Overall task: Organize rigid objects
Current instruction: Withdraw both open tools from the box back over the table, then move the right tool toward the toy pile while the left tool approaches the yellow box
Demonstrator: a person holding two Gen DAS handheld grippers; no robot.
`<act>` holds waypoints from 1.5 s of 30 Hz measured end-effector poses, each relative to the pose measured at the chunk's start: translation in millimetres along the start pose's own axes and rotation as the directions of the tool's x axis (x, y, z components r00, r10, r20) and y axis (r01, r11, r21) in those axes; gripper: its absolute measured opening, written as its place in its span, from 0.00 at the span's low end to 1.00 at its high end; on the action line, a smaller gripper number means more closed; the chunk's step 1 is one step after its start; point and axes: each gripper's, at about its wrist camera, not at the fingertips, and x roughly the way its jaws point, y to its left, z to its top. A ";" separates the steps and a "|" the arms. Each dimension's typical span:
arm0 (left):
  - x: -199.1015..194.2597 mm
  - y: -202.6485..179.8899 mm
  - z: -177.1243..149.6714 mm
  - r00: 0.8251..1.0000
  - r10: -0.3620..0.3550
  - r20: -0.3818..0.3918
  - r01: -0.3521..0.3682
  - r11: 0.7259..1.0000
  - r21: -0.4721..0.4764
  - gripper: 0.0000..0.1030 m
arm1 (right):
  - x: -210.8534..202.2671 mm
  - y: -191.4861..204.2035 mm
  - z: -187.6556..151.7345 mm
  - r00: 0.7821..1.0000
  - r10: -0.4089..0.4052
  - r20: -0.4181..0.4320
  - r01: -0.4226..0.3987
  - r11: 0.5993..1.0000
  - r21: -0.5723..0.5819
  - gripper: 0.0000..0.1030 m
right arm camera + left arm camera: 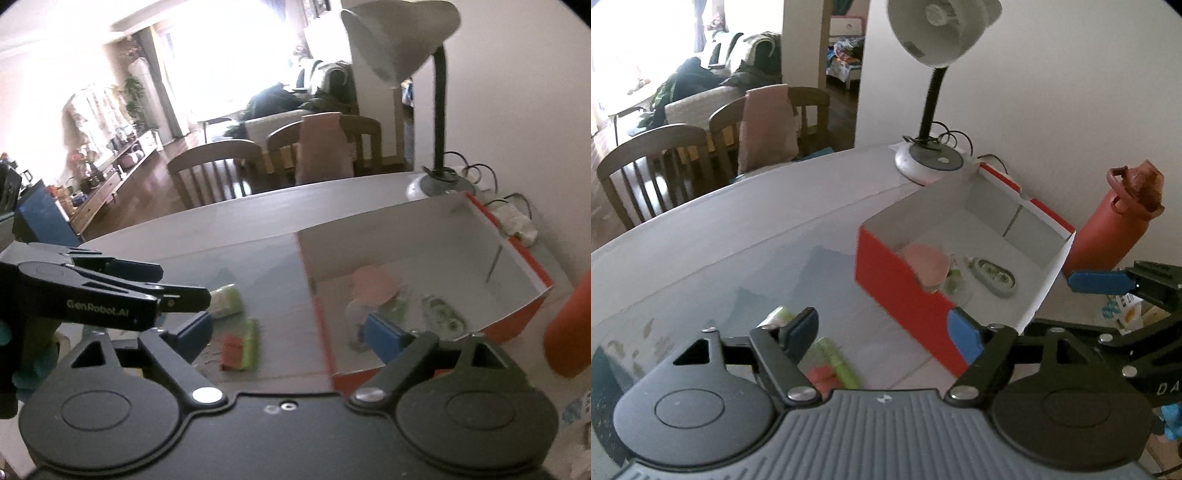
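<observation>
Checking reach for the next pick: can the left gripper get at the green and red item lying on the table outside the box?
Probably yes. The left gripper is open and empty, the green and red item lies just below its fingers, and nothing covers it.

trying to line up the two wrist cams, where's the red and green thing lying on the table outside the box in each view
Left wrist: the red and green item lies low, left of centre, just behind the left gripper's left finger.
Right wrist: the same item lies left of centre, between the open fingers of the right gripper.
Shared landmark: the red box is right of it in both.
</observation>
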 end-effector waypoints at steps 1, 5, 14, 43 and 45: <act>-5.9 4.8 -5.6 1.000 -0.005 0.003 0.005 1.000 -0.001 0.75 | 0.2 4.4 -2.7 1.000 0.005 0.001 -0.005 1.000 -0.002 0.89; -26.1 21.8 -24.6 1.000 0.005 0.013 -0.005 1.000 -0.014 0.76 | 2.8 21.7 -12.5 1.000 0.029 0.000 -0.029 1.000 -0.011 0.91; -63.5 61.6 -63.8 0.999 0.028 0.047 -0.025 0.998 -0.059 0.83 | -3.3 66.4 -39.0 0.996 0.088 0.009 -0.087 0.994 -0.059 0.96; -48.9 114.5 -189.0 0.989 0.096 0.112 -0.080 0.987 -0.140 0.99 | 37.3 115.9 -75.6 0.994 0.049 -0.097 -0.064 0.987 -0.151 0.96; -40.3 113.2 -195.6 0.990 0.101 0.099 -0.086 0.985 -0.148 0.99 | 44.3 118.1 -77.2 0.993 0.050 -0.111 -0.068 0.984 -0.163 0.96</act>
